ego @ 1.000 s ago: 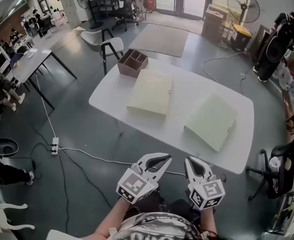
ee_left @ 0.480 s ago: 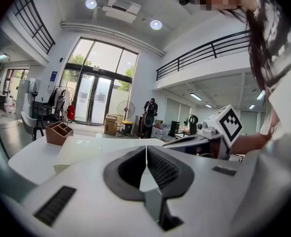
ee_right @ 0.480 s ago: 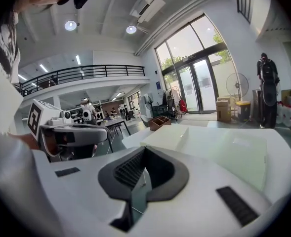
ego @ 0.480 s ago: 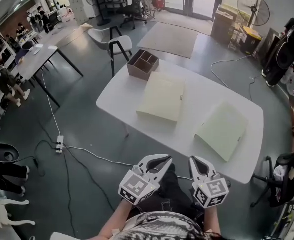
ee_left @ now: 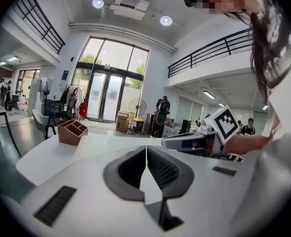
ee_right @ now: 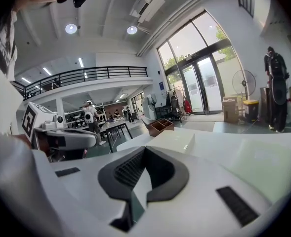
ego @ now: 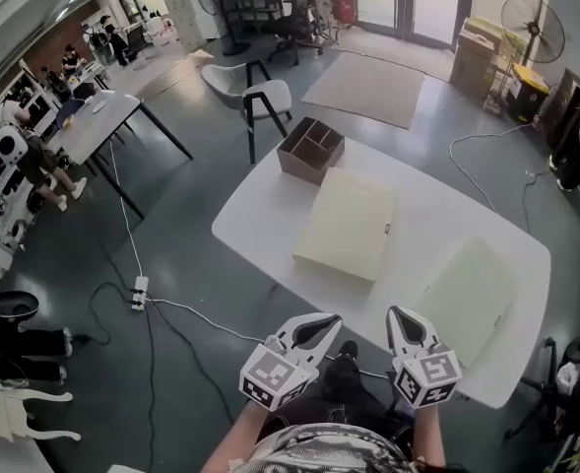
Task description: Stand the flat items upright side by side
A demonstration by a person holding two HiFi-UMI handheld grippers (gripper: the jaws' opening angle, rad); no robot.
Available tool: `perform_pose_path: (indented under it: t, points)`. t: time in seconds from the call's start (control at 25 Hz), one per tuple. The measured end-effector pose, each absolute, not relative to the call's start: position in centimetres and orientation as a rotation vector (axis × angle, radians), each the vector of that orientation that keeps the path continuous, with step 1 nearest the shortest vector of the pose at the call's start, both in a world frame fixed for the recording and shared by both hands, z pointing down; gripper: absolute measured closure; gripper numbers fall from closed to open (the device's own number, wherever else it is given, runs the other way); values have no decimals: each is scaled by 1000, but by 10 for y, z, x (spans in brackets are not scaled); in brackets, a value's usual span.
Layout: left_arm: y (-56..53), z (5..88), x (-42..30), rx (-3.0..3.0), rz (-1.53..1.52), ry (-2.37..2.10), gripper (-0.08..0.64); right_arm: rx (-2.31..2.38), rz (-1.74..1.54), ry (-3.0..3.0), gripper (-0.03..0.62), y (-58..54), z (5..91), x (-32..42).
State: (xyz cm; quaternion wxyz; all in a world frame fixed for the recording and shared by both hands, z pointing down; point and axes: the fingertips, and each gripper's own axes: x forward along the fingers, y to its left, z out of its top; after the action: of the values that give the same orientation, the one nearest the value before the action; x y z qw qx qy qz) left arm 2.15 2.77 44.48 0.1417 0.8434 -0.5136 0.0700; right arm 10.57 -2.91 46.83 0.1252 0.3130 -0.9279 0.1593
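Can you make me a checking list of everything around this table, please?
Surface: white table, mostly bare.
Job's things: middle flat item and right flat item, both lying flat, apart; divided box at the far corner.
Clutter: nothing seen.
Grippers: left gripper and right gripper shut, empty, by the near edge.
Cables: white cable and power strip on the floor.
Surroundings: chair, rug, fan.
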Motion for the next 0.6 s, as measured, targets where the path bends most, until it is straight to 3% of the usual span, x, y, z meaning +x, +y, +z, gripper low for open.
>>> perform_pose_path:
  t: [0.6]
  points:
    - [-86,459,-27,2351,250,-1553,545,883,634,-2716,594,-158,498,67]
